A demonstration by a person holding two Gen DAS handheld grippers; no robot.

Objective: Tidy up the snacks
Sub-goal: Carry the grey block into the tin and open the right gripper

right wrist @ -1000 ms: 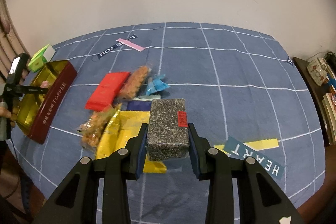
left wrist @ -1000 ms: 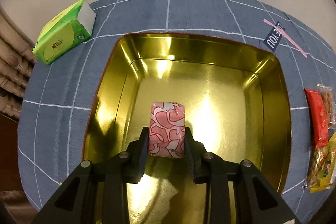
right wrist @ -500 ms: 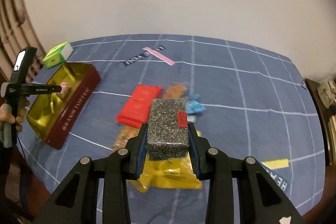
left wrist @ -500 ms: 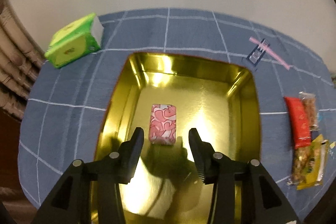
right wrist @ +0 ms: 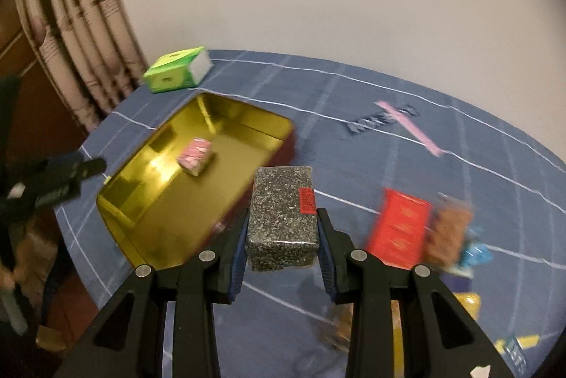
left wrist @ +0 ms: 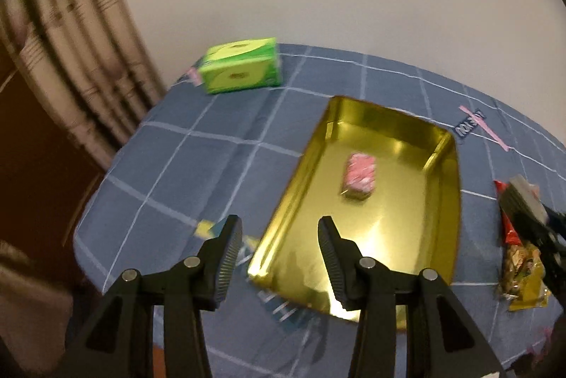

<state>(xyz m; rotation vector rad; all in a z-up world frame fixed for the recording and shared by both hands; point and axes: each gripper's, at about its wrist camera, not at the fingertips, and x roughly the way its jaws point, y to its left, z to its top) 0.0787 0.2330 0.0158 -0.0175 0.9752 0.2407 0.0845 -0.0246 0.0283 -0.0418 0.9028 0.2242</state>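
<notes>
My right gripper (right wrist: 282, 245) clamps a speckled block (right wrist: 281, 218) near the tin (right wrist: 226, 116); my left gripper (left wrist: 279, 254) stands apart, empty.

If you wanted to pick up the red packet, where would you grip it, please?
Grip the red packet across its two long edges near the middle, coming from above: it lies flat on the cloth, with a brown snack tight against one long side.

A round table under a blue cloth with a white grid (right wrist: 269, 314) carries an open gold-lined rectangular tin (right wrist: 247, 119), a green tissue pack (right wrist: 169, 73) beside it, and a flat red packet (right wrist: 399, 225) among loose snack bags
</notes>
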